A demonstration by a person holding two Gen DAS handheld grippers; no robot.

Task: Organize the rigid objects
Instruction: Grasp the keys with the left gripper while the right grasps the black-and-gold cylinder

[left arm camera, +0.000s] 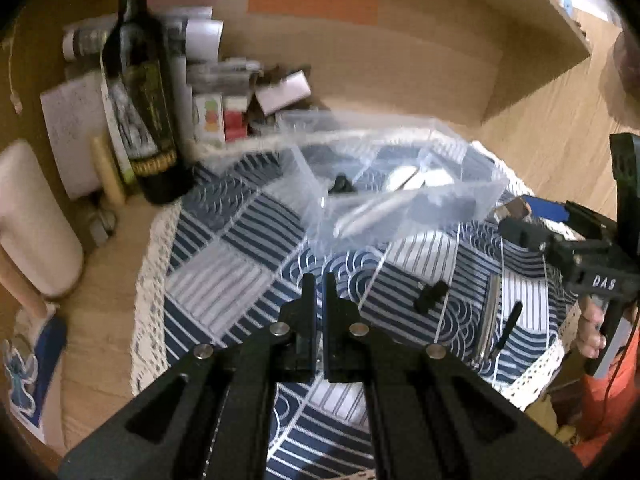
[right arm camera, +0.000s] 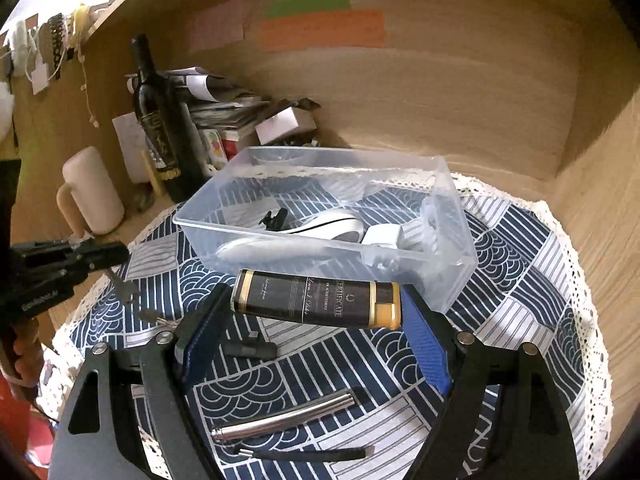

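Observation:
A clear plastic bin (right arm camera: pixel 448 268) stands on the blue patterned cloth (right arm camera: pixel 520 280) and holds a white mouse (right arm camera: pixel 332 224), a small black clip (right arm camera: pixel 274 218) and white pieces. My right gripper (right arm camera: pixel 316 304) is shut on a dark flat flask with gold ends (right arm camera: pixel 316 299), held crosswise just in front of the bin. My left gripper (left arm camera: pixel 319 280) is shut and empty, low over the cloth in front of the bin (left arm camera: pixel 320 184); it holds a key (right arm camera: pixel 124 286) by the look of the right wrist view.
On the cloth lie a metal tube (right arm camera: pixel 288 416), a black stick (right arm camera: pixel 312 454) and a small black adapter (right arm camera: pixel 250 349). A dark wine bottle (right arm camera: pixel 158 120), a cream mug (right arm camera: pixel 94 190) and stacked papers (right arm camera: pixel 224 104) stand at the back left. Wooden walls enclose the back and right.

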